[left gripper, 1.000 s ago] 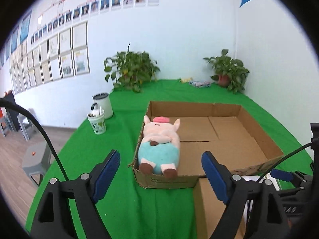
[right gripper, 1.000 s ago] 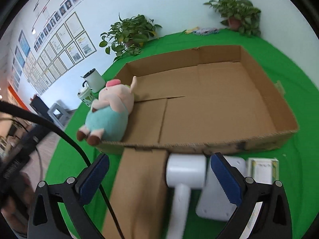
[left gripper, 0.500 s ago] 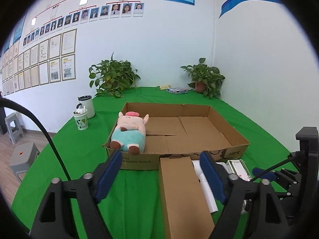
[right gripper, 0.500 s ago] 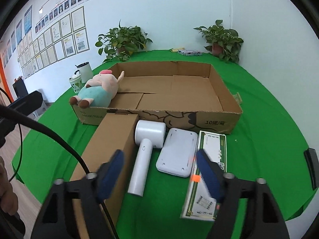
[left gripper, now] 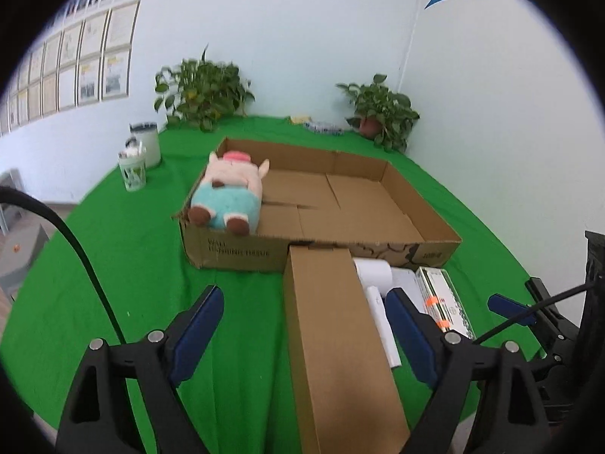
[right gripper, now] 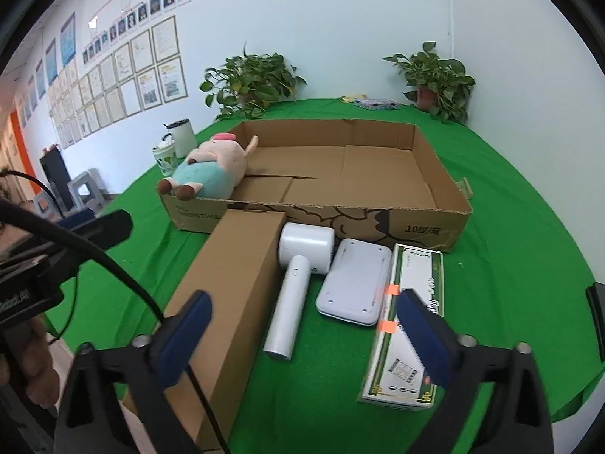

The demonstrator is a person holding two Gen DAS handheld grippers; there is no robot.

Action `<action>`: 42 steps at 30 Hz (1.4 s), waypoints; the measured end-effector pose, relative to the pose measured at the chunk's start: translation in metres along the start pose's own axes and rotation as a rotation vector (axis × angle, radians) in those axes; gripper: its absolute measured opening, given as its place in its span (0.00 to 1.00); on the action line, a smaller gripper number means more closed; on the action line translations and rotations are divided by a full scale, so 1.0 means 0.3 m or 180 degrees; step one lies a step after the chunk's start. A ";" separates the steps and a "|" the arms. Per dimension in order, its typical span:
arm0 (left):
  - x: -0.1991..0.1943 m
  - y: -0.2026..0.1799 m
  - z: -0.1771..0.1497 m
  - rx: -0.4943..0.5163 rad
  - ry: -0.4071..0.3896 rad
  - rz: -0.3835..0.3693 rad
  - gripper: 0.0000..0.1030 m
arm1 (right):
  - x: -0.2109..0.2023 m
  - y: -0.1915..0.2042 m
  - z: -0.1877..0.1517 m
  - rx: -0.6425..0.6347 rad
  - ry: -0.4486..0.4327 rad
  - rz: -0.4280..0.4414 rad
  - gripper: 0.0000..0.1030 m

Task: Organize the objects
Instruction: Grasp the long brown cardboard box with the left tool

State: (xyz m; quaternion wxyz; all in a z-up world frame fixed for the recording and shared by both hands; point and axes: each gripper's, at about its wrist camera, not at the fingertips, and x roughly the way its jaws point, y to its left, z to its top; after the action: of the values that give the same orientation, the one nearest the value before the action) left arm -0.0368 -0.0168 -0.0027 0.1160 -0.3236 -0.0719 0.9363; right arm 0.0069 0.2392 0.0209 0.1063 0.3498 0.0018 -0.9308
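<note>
Both grippers have pulled back from the tray (right gripper: 435, 159); the left gripper (left gripper: 302, 335) – jaws just reopened wide, empty – straddles the long box (left gripper: 332, 333), lying lengthwise ahead.

Each gripper is built of matte black plastic arms with triangular cut-outs. The left gripper (left gripper: 302, 333) and the right gripper (right gripper: 302, 333) are fitted with dark blue pads and silver screws. A black cable (right gripper: 124, 276) is seen alongside.
</note>
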 end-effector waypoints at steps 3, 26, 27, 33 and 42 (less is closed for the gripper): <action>0.024 0.046 -0.014 -0.0157 0.0207 -0.0169 0.84 | -0.001 0.011 -0.017 -0.0065 0.0117 0.0280 0.99; 0.233 0.147 -0.165 -0.0496 0.1089 -0.0729 0.85 | 0.132 0.122 -0.194 -0.0097 0.1005 0.0882 0.99; 0.235 0.140 -0.165 -0.0480 0.1097 -0.0751 0.85 | 0.135 0.124 -0.201 -0.0076 0.1009 0.0892 0.99; 0.260 0.107 -0.193 -0.0515 0.1319 -0.1067 0.84 | 0.162 0.172 -0.217 -0.0007 0.0989 0.0936 0.99; 0.253 0.056 -0.247 -0.0547 0.1563 -0.1364 0.83 | 0.155 0.283 -0.267 -0.0427 0.0972 0.0723 0.99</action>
State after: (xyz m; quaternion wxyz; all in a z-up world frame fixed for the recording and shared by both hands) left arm -0.0514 -0.0085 -0.1086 0.2963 -0.5256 -0.1868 0.7752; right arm 0.0418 0.1534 -0.0638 0.2322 0.4769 0.0405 -0.8468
